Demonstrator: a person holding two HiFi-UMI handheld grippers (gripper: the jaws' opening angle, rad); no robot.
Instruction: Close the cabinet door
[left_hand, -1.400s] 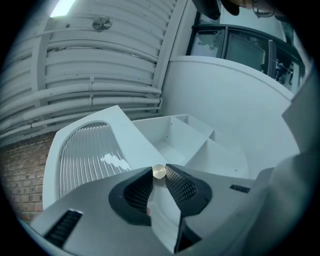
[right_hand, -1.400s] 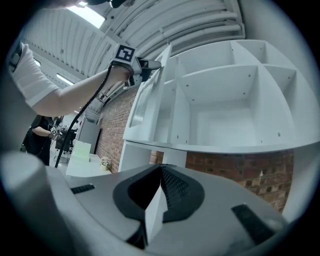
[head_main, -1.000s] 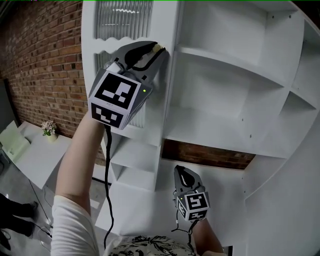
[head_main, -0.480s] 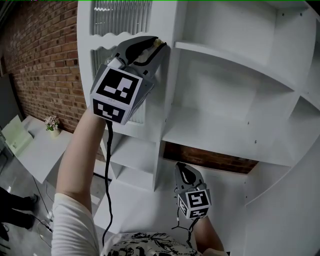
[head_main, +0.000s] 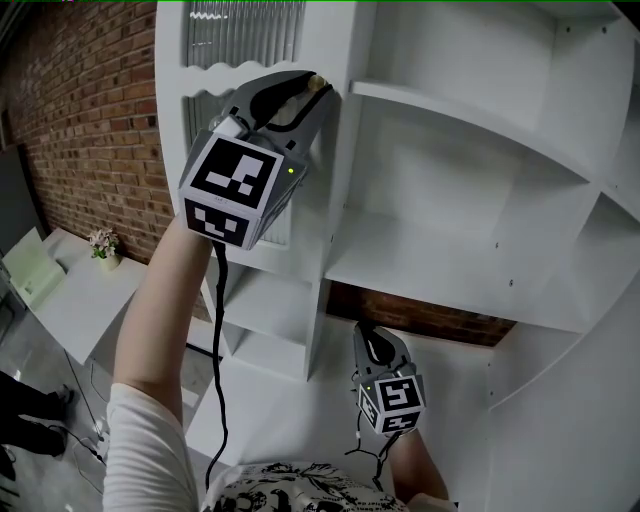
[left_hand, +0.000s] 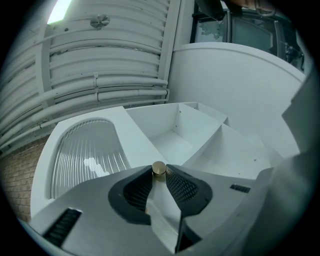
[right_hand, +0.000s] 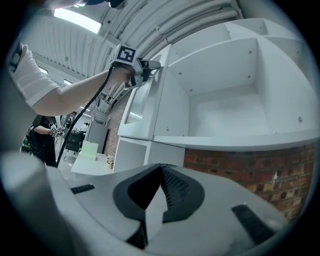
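The cabinet door (head_main: 318, 215) stood swung wide off the shelves (head_main: 450, 260), so the closing swing remained. The left claw (head_main: 305, 95) pinched its brass knob (left_hand: 159, 169), jaws just eased apart slightly. The right claw (head_main: 372, 348) hung pressed together, empty.

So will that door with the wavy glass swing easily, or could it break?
It probably swings as one stiff piece: the cabinet door looks like a solid white frame. Its ribbed glass pane could crack if slammed. The brass knob looks smooth, maybe slippery.
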